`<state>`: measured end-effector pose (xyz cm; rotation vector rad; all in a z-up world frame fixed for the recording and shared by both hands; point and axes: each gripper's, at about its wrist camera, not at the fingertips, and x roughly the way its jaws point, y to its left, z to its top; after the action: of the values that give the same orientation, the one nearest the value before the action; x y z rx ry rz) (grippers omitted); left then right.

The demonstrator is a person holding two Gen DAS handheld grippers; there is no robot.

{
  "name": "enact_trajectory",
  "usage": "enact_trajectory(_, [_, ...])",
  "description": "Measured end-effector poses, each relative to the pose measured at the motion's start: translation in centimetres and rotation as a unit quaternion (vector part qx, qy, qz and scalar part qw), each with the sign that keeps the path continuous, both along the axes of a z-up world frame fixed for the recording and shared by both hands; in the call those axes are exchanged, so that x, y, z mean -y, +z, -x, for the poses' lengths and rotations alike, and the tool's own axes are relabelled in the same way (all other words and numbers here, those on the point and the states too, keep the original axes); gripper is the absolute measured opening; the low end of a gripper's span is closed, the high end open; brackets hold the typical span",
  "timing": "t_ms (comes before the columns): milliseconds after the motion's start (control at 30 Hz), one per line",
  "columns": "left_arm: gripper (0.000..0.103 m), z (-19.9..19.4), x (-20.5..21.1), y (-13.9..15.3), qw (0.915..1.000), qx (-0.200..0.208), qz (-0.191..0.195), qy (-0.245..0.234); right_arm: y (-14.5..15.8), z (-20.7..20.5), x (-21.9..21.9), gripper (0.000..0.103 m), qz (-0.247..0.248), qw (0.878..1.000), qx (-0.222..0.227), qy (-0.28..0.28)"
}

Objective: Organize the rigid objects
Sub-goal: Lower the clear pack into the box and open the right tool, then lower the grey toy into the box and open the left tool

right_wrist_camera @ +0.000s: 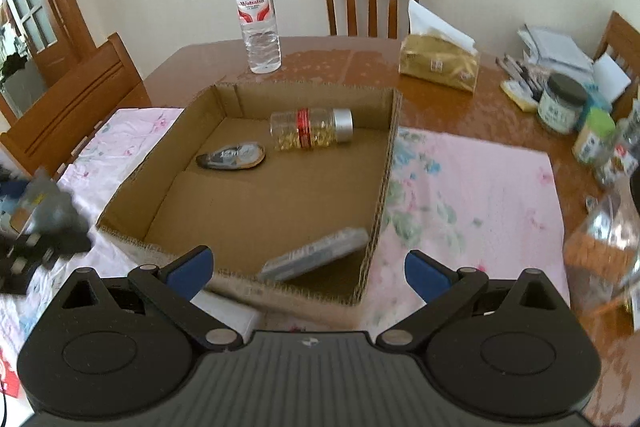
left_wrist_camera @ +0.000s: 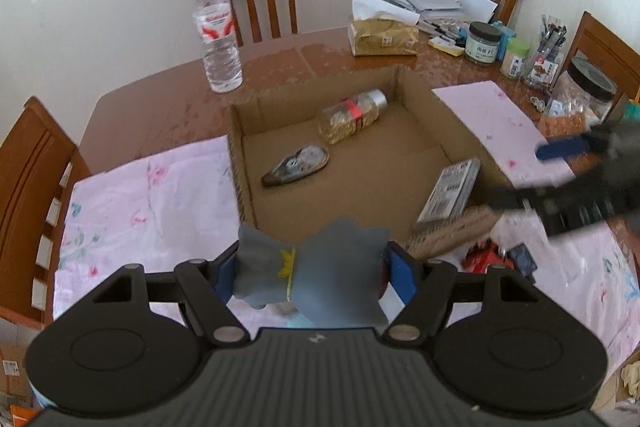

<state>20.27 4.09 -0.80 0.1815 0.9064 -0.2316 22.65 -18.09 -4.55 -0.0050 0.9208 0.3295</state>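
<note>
Pinching grey figure [left_wrist_camera: 320, 267], left gripper [left_wrist_camera: 316, 273]; right gripper [right_wrist_camera: 310, 269] spread, empty; bottle [right_wrist_camera: 259, 17] label "Wahaha".

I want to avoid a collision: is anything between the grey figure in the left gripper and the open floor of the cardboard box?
Only the box's low near wall lies between the grey toy figure with a yellow collar, clamped in the left gripper, and the open brown cardboard box. The bare floor just behind it is free.
</note>
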Motion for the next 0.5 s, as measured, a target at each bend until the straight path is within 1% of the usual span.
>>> enact_trajectory(167, [0.073, -2.7, 1.0, -1.0, 0.9999, -0.011, 0.008, 0.000, -0.5, 1.6, 0.4, 0.103, -0.001, 1.000, -0.012, 0.000])
enact_trajectory(267, [0.073, -4.2, 1.3, -1.7, 0.9999, -0.012, 0.001, 0.008, -0.8, 2.3, 0.6, 0.103, 0.007, 1.000, -0.013, -0.001])
enact_trajectory(333, [0.078, -4.9, 1.3, -1.8, 0.9998, -0.006, 0.005, 0.020, -0.9, 2.7, 0.9, 0.103, 0.009, 1.000, -0.017, -0.002])
enact_trajectory(367, [0.088, -5.2, 1.1, -1.8, 0.9996, -0.002, 0.009, 0.026, -1.0, 2.8, 1.1, 0.103, 0.009, 1.000, -0.018, -0.002])
enact_trajectory(400, [0.095, -5.3, 1.0, -1.6, 0.9994, 0.007, 0.014, 0.032, -1.0, 3.0, 1.3, 0.103, 0.009, 1.000, -0.018, -0.003])
enact_trajectory(467, [0.097, -5.2, 0.8, -1.2, 0.9988, 0.025, 0.018, 0.038, -1.2, 3.1, 1.8, 0.103, 0.007, 1.000, -0.022, -0.010])
enact_trajectory(500, [0.097, -5.3, 0.7, -1.1, 0.9987, 0.026, 0.017, 0.040, -1.3, 3.0, 1.9, 0.103, 0.006, 1.000, -0.024, -0.015])
